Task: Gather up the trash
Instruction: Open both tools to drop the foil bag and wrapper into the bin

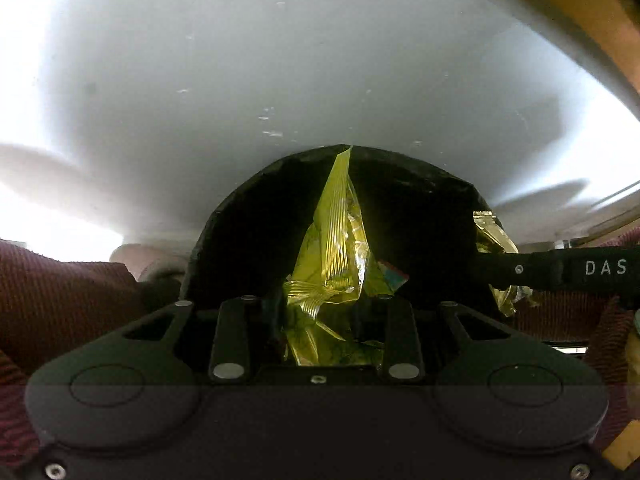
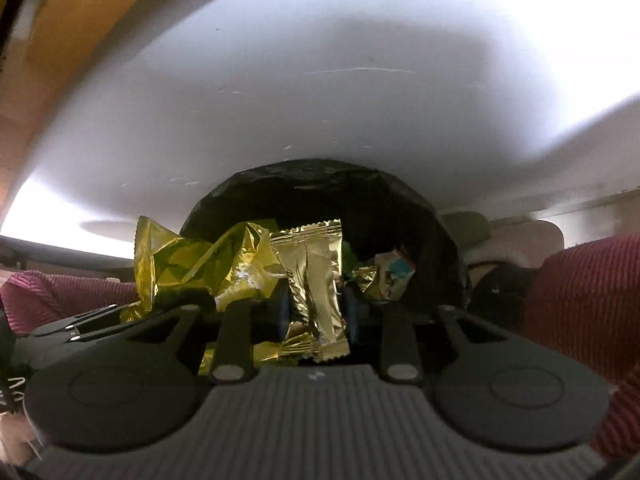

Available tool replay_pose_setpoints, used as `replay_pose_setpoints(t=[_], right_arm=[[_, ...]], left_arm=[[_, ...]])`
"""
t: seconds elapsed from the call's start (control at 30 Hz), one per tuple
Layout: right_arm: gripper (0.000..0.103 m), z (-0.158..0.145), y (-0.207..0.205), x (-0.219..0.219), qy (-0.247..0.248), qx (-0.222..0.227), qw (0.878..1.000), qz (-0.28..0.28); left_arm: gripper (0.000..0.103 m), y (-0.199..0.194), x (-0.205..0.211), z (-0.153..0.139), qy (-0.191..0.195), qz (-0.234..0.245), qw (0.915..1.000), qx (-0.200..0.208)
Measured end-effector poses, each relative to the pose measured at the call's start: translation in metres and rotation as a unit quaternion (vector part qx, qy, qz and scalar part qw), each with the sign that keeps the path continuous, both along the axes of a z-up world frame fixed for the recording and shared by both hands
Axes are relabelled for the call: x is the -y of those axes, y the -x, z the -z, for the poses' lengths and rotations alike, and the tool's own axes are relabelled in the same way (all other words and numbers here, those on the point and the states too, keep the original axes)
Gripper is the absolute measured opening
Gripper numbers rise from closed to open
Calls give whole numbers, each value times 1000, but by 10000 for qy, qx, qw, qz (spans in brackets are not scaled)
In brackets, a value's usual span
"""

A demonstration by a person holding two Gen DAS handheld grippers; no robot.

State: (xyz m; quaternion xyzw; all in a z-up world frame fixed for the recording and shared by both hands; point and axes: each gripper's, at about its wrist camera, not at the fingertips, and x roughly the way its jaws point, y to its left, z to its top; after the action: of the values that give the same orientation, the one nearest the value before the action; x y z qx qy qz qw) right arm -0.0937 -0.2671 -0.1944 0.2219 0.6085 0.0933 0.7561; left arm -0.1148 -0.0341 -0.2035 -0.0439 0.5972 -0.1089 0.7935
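Observation:
My left gripper (image 1: 324,308) is shut on a crinkled yellow-gold wrapper (image 1: 336,240), which stands up between the fingers in front of a black-lined bin (image 1: 248,216). A small colourful wrapper (image 1: 394,278) shows just beyond it. In the right wrist view my right gripper (image 2: 316,308) is shut on a pale gold candy wrapper (image 2: 316,280), held at the mouth of the same black bin (image 2: 304,180). The left gripper's yellow wrapper (image 2: 180,264) shows beside it on the left. The right gripper's finger (image 1: 520,270) enters the left wrist view from the right, with gold foil (image 1: 490,232) around it.
A white surface (image 1: 280,60) fills the background behind the bin. A tan wooden edge (image 2: 60,40) runs along its far side. Dark red ribbed sleeves (image 1: 60,292) (image 2: 580,292) flank both grippers. A colourful scrap (image 2: 394,270) lies inside the bin.

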Motion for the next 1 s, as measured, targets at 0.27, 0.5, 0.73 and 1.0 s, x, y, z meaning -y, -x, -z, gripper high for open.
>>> replay_pose_setpoints(t=[0.27,0.5,0.73,1.0], right_arm=[[49,-4,1,5,-25,40,10000,-21],[69,-12,3,3,66,197,9997,-107],[72,-18,4,3,106,220,9996,-109],[74,-24,7,-3,187,302,9993,-154]], left_arm=[[29,2,2,-4,55,34,10000,-30],[48,3,2,-7,85,53,9999,-17],[62,6,6,-15,-5,136,9999,97],[66,8,9,-24,-26,210,9996,186]])
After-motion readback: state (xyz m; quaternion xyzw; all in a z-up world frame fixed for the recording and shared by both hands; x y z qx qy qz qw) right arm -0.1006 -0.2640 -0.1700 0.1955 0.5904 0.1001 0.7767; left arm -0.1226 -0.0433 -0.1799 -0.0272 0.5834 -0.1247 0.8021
